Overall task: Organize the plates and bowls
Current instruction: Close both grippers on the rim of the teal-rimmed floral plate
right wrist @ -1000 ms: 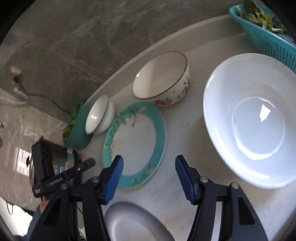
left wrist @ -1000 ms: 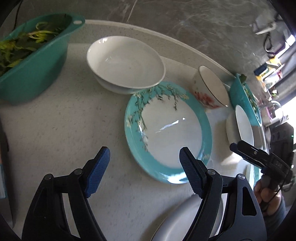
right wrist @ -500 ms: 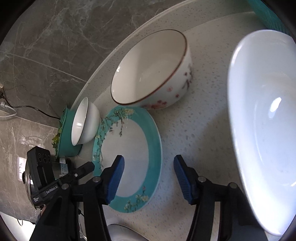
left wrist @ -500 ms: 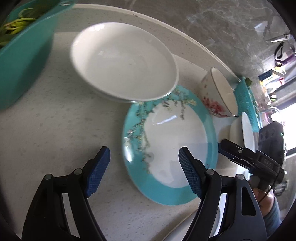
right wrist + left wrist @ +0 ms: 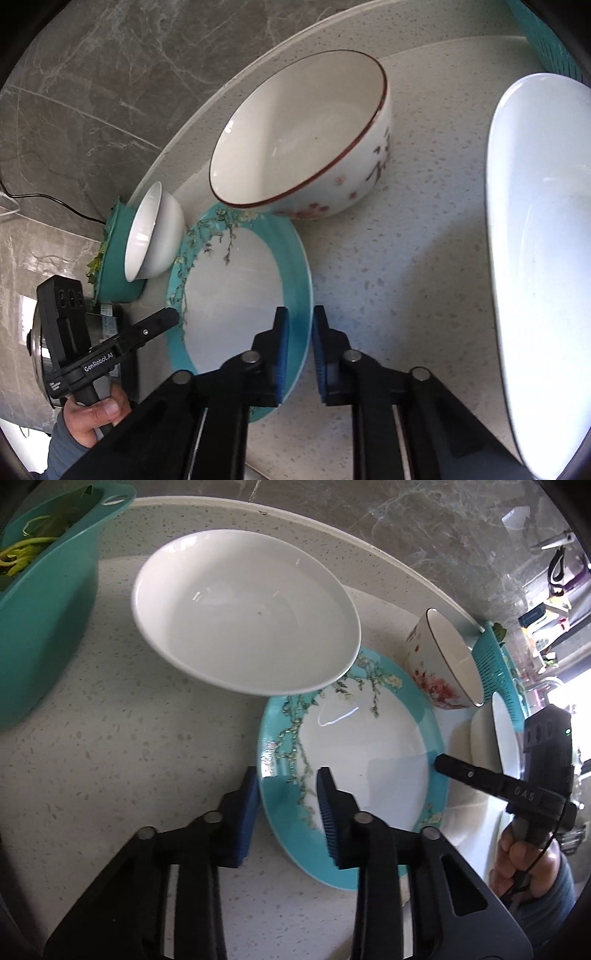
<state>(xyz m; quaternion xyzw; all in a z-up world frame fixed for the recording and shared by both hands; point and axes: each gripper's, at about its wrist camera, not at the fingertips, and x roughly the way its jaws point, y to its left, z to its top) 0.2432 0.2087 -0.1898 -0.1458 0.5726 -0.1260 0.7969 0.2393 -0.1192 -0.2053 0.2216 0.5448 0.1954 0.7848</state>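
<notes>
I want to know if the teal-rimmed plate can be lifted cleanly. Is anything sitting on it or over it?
The plate's face is bare, but the white bowl's rim seems to overhang its far edge. Both the left gripper and right gripper clamp opposite rims.

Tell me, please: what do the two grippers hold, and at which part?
Both hold the teal-rimmed plate by its rim: left gripper and right gripper on opposite edges.

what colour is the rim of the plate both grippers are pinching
Teal with flowering branches on the plate, clearest in the left wrist view.

1 teal-rimmed plate [image 5: 369,760], 3 bowls [image 5: 243,609], 2 teal colanders [image 5: 40,602], 2 claws [image 5: 286,812]
</notes>
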